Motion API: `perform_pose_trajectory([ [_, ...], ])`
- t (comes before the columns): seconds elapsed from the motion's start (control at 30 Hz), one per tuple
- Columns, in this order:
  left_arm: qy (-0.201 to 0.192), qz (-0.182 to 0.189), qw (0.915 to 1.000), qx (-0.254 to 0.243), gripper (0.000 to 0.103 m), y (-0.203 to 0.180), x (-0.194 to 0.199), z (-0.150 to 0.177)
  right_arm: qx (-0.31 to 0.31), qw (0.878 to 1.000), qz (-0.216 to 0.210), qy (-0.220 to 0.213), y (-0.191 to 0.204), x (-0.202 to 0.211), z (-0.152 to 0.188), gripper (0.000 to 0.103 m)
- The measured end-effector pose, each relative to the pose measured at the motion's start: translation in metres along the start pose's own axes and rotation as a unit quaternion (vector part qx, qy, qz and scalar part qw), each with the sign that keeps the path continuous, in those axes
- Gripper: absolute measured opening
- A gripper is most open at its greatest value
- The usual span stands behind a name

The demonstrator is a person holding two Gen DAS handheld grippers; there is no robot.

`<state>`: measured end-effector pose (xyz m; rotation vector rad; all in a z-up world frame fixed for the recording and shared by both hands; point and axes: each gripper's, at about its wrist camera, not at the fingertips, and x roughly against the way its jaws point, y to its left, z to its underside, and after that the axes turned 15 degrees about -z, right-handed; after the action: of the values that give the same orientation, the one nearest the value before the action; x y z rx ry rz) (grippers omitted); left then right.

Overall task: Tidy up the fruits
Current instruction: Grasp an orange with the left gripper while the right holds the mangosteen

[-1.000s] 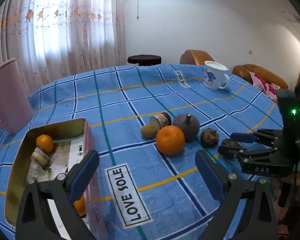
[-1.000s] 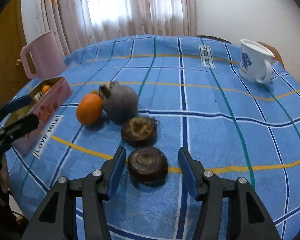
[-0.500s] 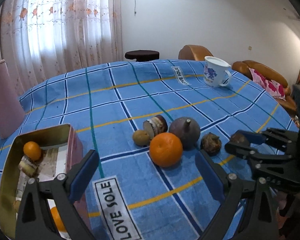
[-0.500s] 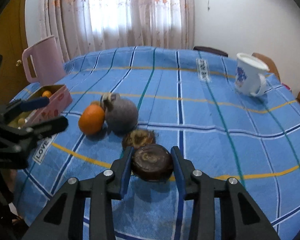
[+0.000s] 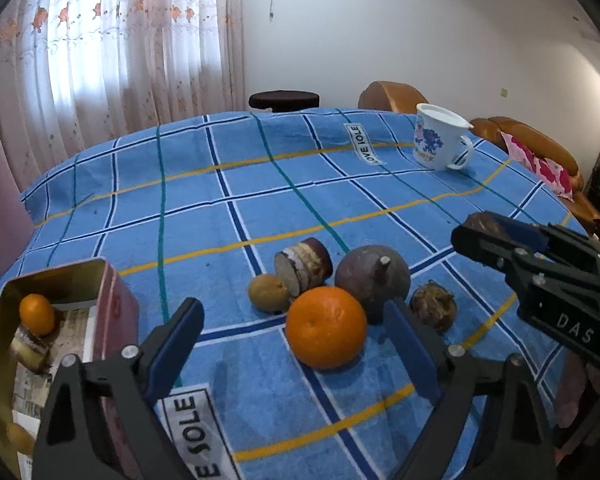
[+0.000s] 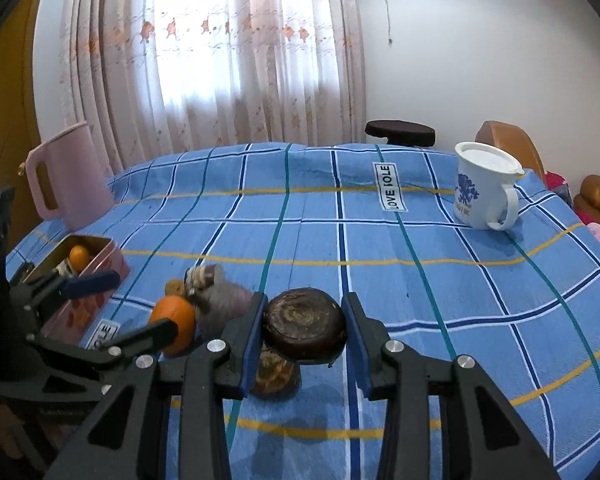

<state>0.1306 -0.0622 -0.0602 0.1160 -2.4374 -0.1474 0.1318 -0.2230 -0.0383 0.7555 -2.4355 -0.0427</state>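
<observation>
Right gripper clamps a dark brown round fruit, lifted above the blue checked tablecloth.
Left gripper gapes, unloaded, around the orange; tin box lies left.

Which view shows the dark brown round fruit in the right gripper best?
The right wrist view: the dark brown round fruit sits large and central, clamped between the right gripper fingers, lifted above the blue checked tablecloth. The left wrist view shows only a sliver of it at the gripper tips.
</observation>
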Motion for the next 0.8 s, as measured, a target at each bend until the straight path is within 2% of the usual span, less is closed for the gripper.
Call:
perform_pose_trajectory([
  [0.03, 0.006, 0.005, 1.0000, -0.001, 0.084, -0.001, -0.002, 0.000, -0.002, 1.000, 0.000, -0.002, 0.000, -0.002, 0.000, 0.040],
  [0.13, 0.013, 0.014, 0.9998, 0.001, 0.082, -0.002, -0.005, -0.001, -0.002, 1.000, 0.000, -0.004, 0.002, -0.007, 0.001, 0.040],
  [0.2, 0.016, 0.019, 0.9997, -0.002, 0.076, -0.003, -0.006, -0.002, -0.003, 1.000, -0.002, -0.002, 0.003, -0.009, 0.002, 0.040],
  [0.27, 0.027, 0.026, 0.9992, -0.009, 0.063, -0.006, -0.010, -0.002, 0.001, 1.000, 0.000, -0.007, 0.005, -0.009, 0.001, 0.040],
  [0.37, 0.029, 0.041, 0.9986, -0.019, 0.049, -0.012, -0.009, 0.000, 0.009, 1.000, 0.000, -0.006, 0.008, -0.010, 0.001, 0.040],
  [0.5, 0.021, 0.035, 0.9987, -0.029, 0.047, -0.017, -0.005, 0.002, 0.016, 1.000, -0.007, -0.019, 0.011, -0.005, 0.002, 0.040],
  [0.8, -0.015, 0.032, 0.9993, 0.011, 0.047, 0.000, 0.008, 0.002, 0.033, 0.998, -0.022, -0.050, 0.016, 0.007, 0.004, 0.040],
])
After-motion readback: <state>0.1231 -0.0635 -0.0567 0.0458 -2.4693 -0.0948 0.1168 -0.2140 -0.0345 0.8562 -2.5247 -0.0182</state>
